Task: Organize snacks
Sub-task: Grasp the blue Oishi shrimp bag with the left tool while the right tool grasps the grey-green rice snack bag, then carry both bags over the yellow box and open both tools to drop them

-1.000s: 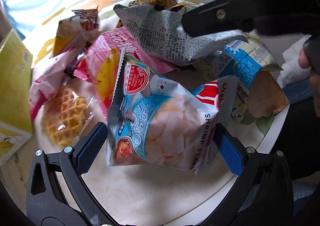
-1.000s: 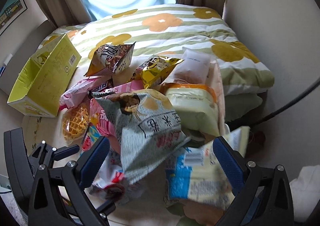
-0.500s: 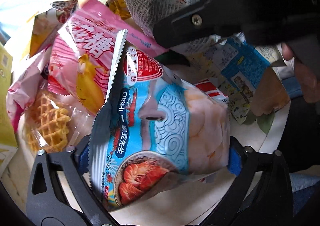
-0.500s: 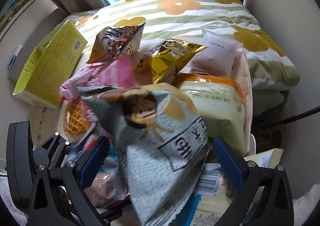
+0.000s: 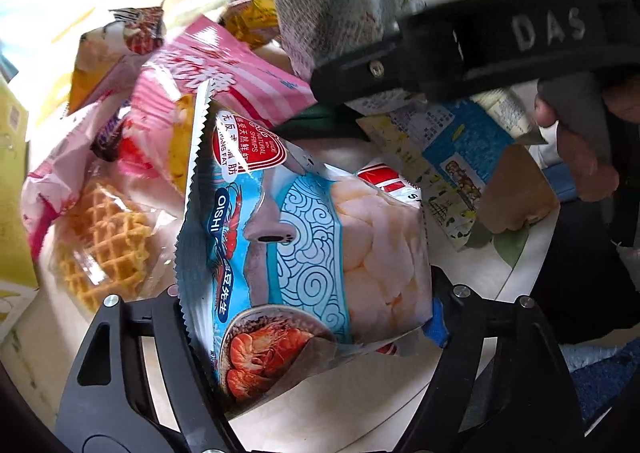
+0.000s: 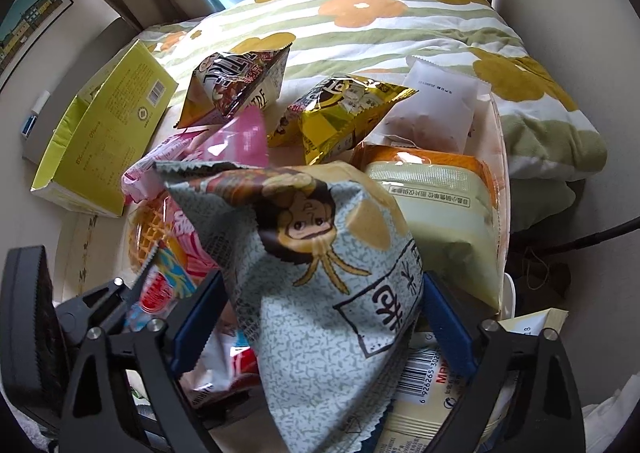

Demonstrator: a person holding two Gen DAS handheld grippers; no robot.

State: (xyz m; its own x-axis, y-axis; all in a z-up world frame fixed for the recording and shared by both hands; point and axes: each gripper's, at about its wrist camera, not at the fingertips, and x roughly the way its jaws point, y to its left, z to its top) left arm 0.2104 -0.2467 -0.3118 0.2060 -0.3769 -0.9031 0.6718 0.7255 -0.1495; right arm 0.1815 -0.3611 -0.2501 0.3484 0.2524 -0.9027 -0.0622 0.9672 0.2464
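A blue-and-white shrimp chip bag [image 5: 304, 237] stands on the pale round table [image 5: 360, 405] between the jaws of my left gripper [image 5: 306, 289]. The jaws are closing and both pads touch the bag's sides. A grey speckled bag with a cartoon face [image 6: 320, 293] sits between the blue pads of my right gripper [image 6: 322, 277]. Its jaws are closing too, and the pads press the bag's edges. In the left wrist view the same grey bag [image 5: 320, 13] rises at the top behind a black finger [image 5: 400, 61] of the right gripper.
Around the two bags lie a wrapped waffle [image 5: 104, 237], a pink bag [image 5: 224, 81], a yellow bag [image 6: 340, 113], a green-and-orange bag [image 6: 440, 205] and a blue printed pack [image 5: 452, 149]. An open yellow box [image 6: 108, 133] lies at the left. A flowered bed cover [image 6: 400, 25] is behind.
The left jaws have closed in from wide apart onto the shrimp chip bag. The right gripper came down around the grey bag and its jaws narrowed against it.
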